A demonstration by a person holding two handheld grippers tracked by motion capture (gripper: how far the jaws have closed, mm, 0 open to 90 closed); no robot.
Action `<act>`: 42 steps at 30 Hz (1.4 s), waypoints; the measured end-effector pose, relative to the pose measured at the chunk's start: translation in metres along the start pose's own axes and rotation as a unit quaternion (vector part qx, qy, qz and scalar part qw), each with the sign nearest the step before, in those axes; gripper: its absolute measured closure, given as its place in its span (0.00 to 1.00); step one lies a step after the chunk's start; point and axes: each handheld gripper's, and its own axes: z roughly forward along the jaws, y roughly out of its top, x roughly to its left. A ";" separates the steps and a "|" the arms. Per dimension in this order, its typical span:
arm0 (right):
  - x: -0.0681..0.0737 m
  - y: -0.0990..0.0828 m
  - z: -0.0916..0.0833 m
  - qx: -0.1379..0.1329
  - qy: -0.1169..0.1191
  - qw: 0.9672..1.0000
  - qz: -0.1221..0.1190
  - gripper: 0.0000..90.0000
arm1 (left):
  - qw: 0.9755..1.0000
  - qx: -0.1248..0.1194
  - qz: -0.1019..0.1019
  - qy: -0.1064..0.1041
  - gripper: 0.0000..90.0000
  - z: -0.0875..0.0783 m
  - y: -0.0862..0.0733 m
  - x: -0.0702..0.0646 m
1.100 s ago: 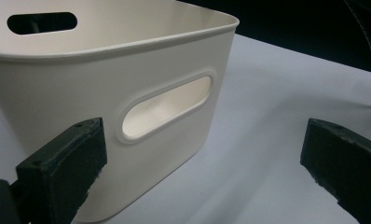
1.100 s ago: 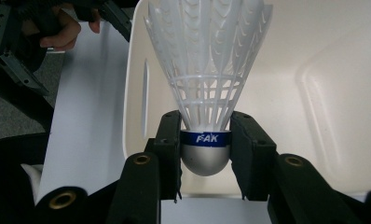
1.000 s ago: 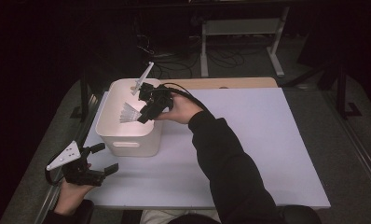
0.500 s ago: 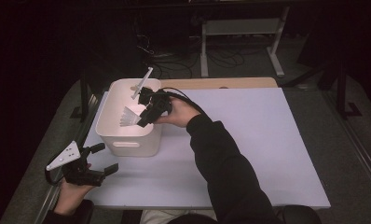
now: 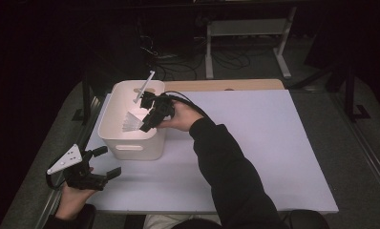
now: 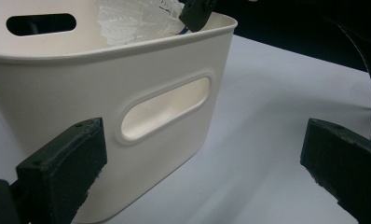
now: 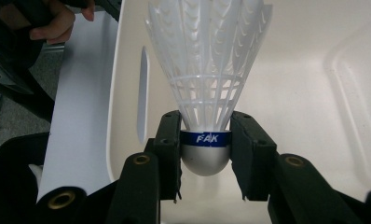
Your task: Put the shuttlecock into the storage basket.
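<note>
Here the white bin (image 5: 131, 143) stands at about ten o'clock on the table (image 5: 255, 143), and the right tool (image 5: 149, 119) hangs over its open top, far nearer to it than the left tool (image 5: 100, 164), which waits unclenched and empty at seven o'clock beside the bin's near wall. The right tool is clenched on the shuttlecock (image 7: 207, 84) at its cork; the long axis runs straight out from the jaws, feathers pointing into the bin, so I judge a drop would land inside. A blue band around the cork reads "FAK".
</note>
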 end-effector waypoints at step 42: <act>0.000 -0.028 -0.057 -0.069 -0.074 0.994 0.039 0.00 | 1.000 0.003 -0.002 0.003 0.00 0.001 0.000 0.000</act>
